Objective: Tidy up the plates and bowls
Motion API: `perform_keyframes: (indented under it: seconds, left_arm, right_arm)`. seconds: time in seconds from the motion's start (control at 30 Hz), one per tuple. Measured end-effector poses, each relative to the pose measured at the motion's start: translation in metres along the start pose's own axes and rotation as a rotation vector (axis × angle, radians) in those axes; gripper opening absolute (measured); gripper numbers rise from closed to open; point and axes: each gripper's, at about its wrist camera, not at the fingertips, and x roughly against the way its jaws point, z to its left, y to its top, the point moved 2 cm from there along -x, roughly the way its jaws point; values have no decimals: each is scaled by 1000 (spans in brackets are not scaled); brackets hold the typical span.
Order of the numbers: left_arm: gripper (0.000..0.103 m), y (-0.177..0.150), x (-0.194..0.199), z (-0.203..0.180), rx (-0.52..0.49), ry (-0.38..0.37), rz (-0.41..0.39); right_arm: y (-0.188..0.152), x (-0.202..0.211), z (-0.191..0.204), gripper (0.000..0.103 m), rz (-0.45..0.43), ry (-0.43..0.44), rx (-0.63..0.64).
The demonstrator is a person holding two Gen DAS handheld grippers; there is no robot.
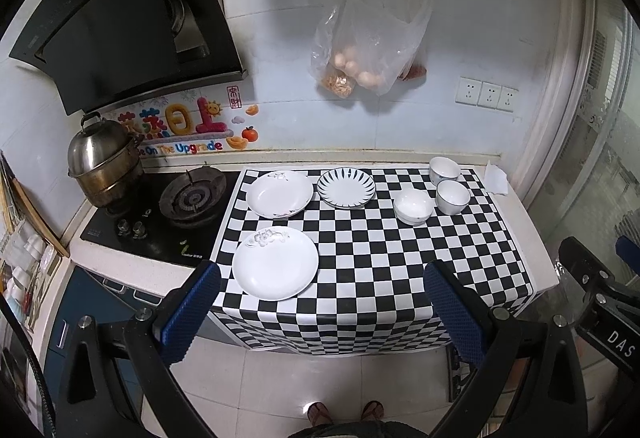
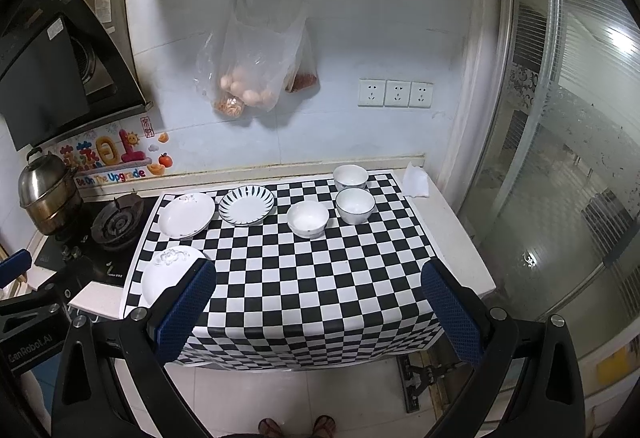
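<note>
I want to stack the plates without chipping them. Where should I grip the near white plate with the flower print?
Probably the near rim of the white plate, coming in low from the counter's front edge with the left tool. The plate lies flat on the checkered cloth, so only its raised rim offers a hold.

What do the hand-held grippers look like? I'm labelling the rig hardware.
Both the left hand-held gripper and the right hand-held gripper have black frames with silver bolts and two fingers faced with blue textured pads. One body reads "GenRobot.AI", the other "DAS". No sleeves or hands show.
</note>
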Motion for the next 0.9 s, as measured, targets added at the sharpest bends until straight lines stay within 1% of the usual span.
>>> perform_keyframes:
  seconds: [0.47, 0.77, 0.9]
  left_arm:
    - [103, -2, 1, 1, 3, 22, -18]
    - [103, -3, 1, 4, 2, 20, -20]
    - [103, -2, -6, 4, 15, 40, -24]
  right_arm:
    - [3, -3, -4, 103, -12, 19, -13]
    - [3, -7, -5, 103, -13, 25, -15]
    - [3, -11, -7, 103, -8, 35, -24]
